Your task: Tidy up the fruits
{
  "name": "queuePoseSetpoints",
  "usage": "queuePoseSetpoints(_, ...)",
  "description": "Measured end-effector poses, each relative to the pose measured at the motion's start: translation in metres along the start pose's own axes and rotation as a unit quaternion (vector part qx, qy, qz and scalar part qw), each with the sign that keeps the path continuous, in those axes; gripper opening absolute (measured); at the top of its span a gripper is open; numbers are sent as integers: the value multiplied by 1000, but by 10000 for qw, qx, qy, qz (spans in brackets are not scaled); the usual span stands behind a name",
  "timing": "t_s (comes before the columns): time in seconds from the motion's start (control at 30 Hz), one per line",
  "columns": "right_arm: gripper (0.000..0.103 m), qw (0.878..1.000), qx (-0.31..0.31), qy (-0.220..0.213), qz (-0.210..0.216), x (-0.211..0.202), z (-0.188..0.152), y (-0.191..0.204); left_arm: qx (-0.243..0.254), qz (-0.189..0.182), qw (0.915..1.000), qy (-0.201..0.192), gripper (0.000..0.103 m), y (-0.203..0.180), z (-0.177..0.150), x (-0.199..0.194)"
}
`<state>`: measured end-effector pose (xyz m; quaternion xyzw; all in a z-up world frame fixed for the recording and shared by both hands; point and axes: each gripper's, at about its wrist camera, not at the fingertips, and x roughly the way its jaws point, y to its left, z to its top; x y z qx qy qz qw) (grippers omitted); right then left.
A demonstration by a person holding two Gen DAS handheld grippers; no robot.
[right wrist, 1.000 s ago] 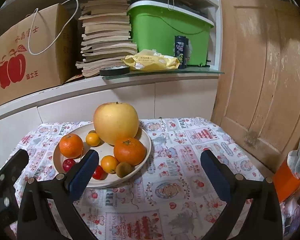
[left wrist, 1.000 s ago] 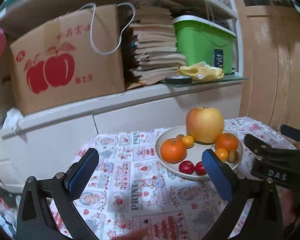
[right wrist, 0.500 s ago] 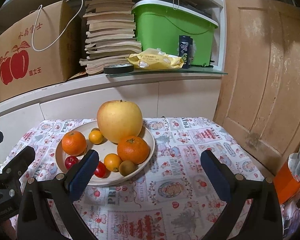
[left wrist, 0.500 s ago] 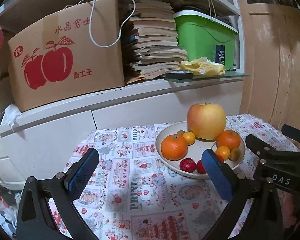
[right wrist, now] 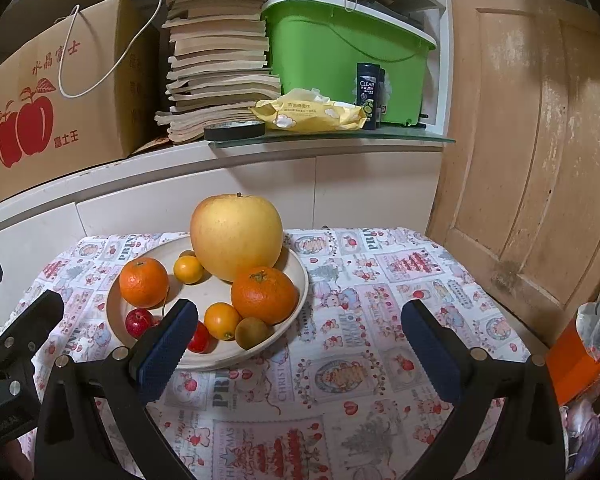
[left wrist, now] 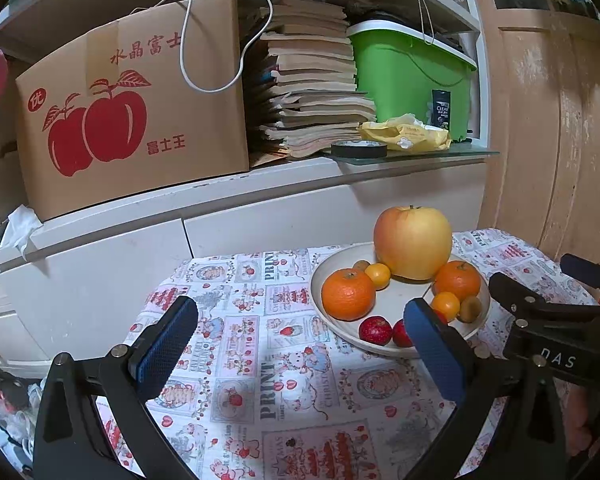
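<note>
While both tools hang wide open and empty near the plate [right wrist: 300, 280], left tool [left wrist: 300, 336] then right tool [right wrist: 298, 338], the firm, heavy-looking apple [right wrist: 236, 236] at its far side wants a grip across its widest part.

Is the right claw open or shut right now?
Open: the right claw has its blue pads spread wide over the tablecloth, gripping nothing.
</note>
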<state>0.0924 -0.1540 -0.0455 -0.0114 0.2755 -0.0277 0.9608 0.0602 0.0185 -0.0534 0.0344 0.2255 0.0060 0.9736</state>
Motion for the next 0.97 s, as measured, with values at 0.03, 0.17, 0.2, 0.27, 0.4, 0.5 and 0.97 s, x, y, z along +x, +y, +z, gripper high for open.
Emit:
queuePoseSetpoints(0.03, 103, 10000, 0, 0, 2, 0, 0, 0, -7, -3, 10000, 6, 103, 0, 0, 0)
queuePoseSetpoints(0.17, 103, 10000, 0, 7, 0, 0, 0, 0, -22, -16, 10000, 18, 103, 1, 0, 1)
queuePoseSetpoints(0.2, 103, 10000, -1, 9, -3, 0, 0, 0, -20, -15, 10000, 19, 103, 1, 0, 1)
queuePoseSetpoints(0.27, 103, 10000, -4, 28, -8, 1, 0, 0, -19, -15, 10000, 17, 103, 1, 0, 1)
queuePoseSetpoints(0.4, 103, 10000, -12, 57, -11, 3, -1, 0, -18, -31, 10000, 22, 103, 1, 0, 1)
queuePoseSetpoints(0.5, 103, 10000, -5, 57, -12, 3, -1, -1, -22, -41, 10000, 31, 103, 1, 0, 2)
queuePoseSetpoints(0.97, 103, 9999, 20, 100, -20, 4, -1, -1, -128, -75, 9998, 137, 103, 3, -2, 6)
